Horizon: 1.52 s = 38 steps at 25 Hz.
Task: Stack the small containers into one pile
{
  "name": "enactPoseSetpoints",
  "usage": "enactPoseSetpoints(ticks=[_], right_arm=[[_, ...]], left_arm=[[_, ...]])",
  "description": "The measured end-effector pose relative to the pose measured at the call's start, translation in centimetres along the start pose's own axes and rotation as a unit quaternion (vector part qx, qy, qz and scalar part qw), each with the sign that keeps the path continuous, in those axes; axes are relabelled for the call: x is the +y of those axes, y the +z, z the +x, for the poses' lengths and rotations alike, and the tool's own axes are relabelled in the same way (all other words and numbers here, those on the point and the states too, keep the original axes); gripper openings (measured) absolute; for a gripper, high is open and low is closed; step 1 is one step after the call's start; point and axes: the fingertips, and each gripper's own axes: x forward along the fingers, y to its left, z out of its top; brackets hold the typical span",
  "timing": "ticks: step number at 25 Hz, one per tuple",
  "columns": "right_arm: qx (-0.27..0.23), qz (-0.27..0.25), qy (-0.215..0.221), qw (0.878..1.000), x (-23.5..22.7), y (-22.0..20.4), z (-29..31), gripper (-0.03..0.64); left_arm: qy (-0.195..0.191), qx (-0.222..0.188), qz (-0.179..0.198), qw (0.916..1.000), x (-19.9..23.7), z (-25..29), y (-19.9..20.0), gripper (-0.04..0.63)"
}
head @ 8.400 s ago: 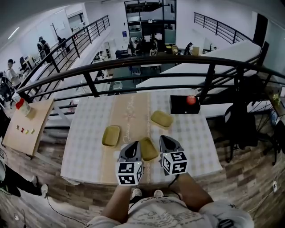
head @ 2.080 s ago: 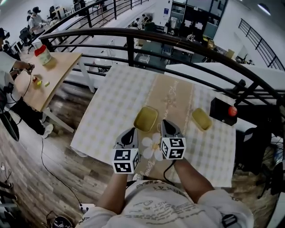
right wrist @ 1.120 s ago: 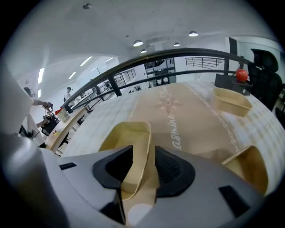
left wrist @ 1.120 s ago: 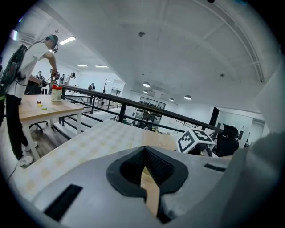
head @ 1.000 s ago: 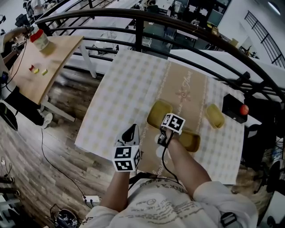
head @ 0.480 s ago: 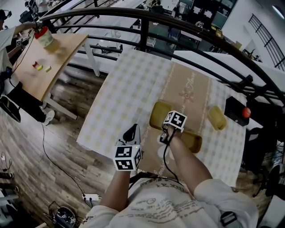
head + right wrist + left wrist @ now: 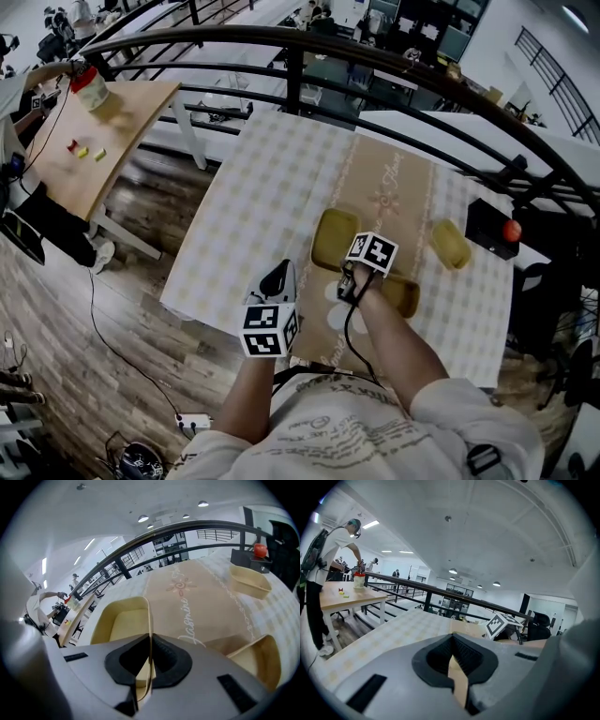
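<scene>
Three shallow yellow containers lie on the checked table. My right gripper points steeply down, shut on the right wall of the left container; its jaws have just closed on that thin wall. A second container lies just right of it, partly hidden by my right arm. The third container rests further right. My left gripper hovers near the table's front edge, shut and holding nothing.
A black box with a red button stands at the table's right edge. A dark railing runs behind the table. To the left stands a wooden side table with a jar; a person works there.
Since two seconds ago my right gripper has reached forward and down onto the left container's wall. Over the last second it has hardly shifted. The left gripper has stayed put.
</scene>
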Motion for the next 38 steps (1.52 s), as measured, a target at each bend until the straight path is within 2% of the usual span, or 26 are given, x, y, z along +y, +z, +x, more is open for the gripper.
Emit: enactPoseSetpoints(ticks=[10,19,24,30,34,38], right_arm=[[-0.045,0.004,0.049,0.998,-2.4,2.7,-6.2,0.009],[-0.042,-0.045,0.07,0.996,-7.6,1.8,-10.0,0.009],[-0.031,-0.124,0.063,0.99,-11.1,1.2,-11.2,0.009],[-0.022,-0.235,0.071,0.969,-14.1,1.4,-11.6,0.008],[-0.025,-0.319,0.092,0.943,-14.7,2.1,-11.7,0.006],[-0.001,-0.395,0.114,0.912,-15.0,1.8,-11.5,0.006]], left_arm=[[-0.026,-0.01,0.027,0.9992,-4.9,-0.6,0.9,0.006],[-0.051,-0.012,0.044,0.9977,-10.4,-0.4,0.4,0.006],[-0.058,-0.007,0.053,0.9969,-13.1,-0.6,-0.2,0.006],[-0.056,-0.002,0.06,0.9966,-15.2,-1.1,-1.4,0.006],[-0.047,-0.002,0.061,0.997,-15.8,-2.0,-2.1,0.006],[-0.032,-0.001,0.058,0.9978,-15.8,-3.1,-2.7,0.006]])
